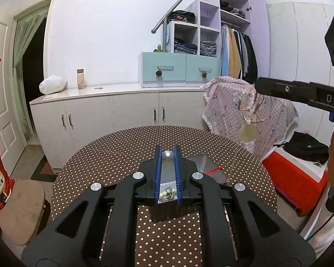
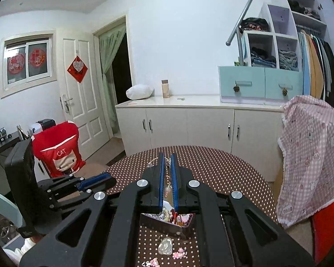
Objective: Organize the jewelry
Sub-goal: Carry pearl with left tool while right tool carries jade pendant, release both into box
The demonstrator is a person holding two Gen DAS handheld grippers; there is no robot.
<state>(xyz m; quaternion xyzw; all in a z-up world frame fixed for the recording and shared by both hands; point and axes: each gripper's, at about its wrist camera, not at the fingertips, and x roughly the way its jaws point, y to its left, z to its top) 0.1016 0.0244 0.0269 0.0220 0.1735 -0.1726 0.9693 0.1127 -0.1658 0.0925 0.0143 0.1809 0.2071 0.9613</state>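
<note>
Left wrist view | left gripper (image 1: 167, 155) clenched on pearl bead (image 1: 168, 156) above dotted table (image 1: 113, 155) | right gripper (image 2: 167, 162) clenched on necklace (image 1: 248, 120), dangling above table | jewelry box (image 2: 167, 221) on table beneath right gripper

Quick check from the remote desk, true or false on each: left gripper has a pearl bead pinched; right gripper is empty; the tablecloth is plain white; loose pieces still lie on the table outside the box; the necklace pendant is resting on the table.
1. The left gripper pinches a pearl bead. True.
2. The right gripper is empty. False: it is shut on a necklace, which dangles from it in the left wrist view.
3. The tablecloth is plain white. False: it is brown with white dots.
4. Loose pieces lie on the table outside the jewelry box. True.
5. The pendant rests on the table. False: it hangs in the air.
</note>
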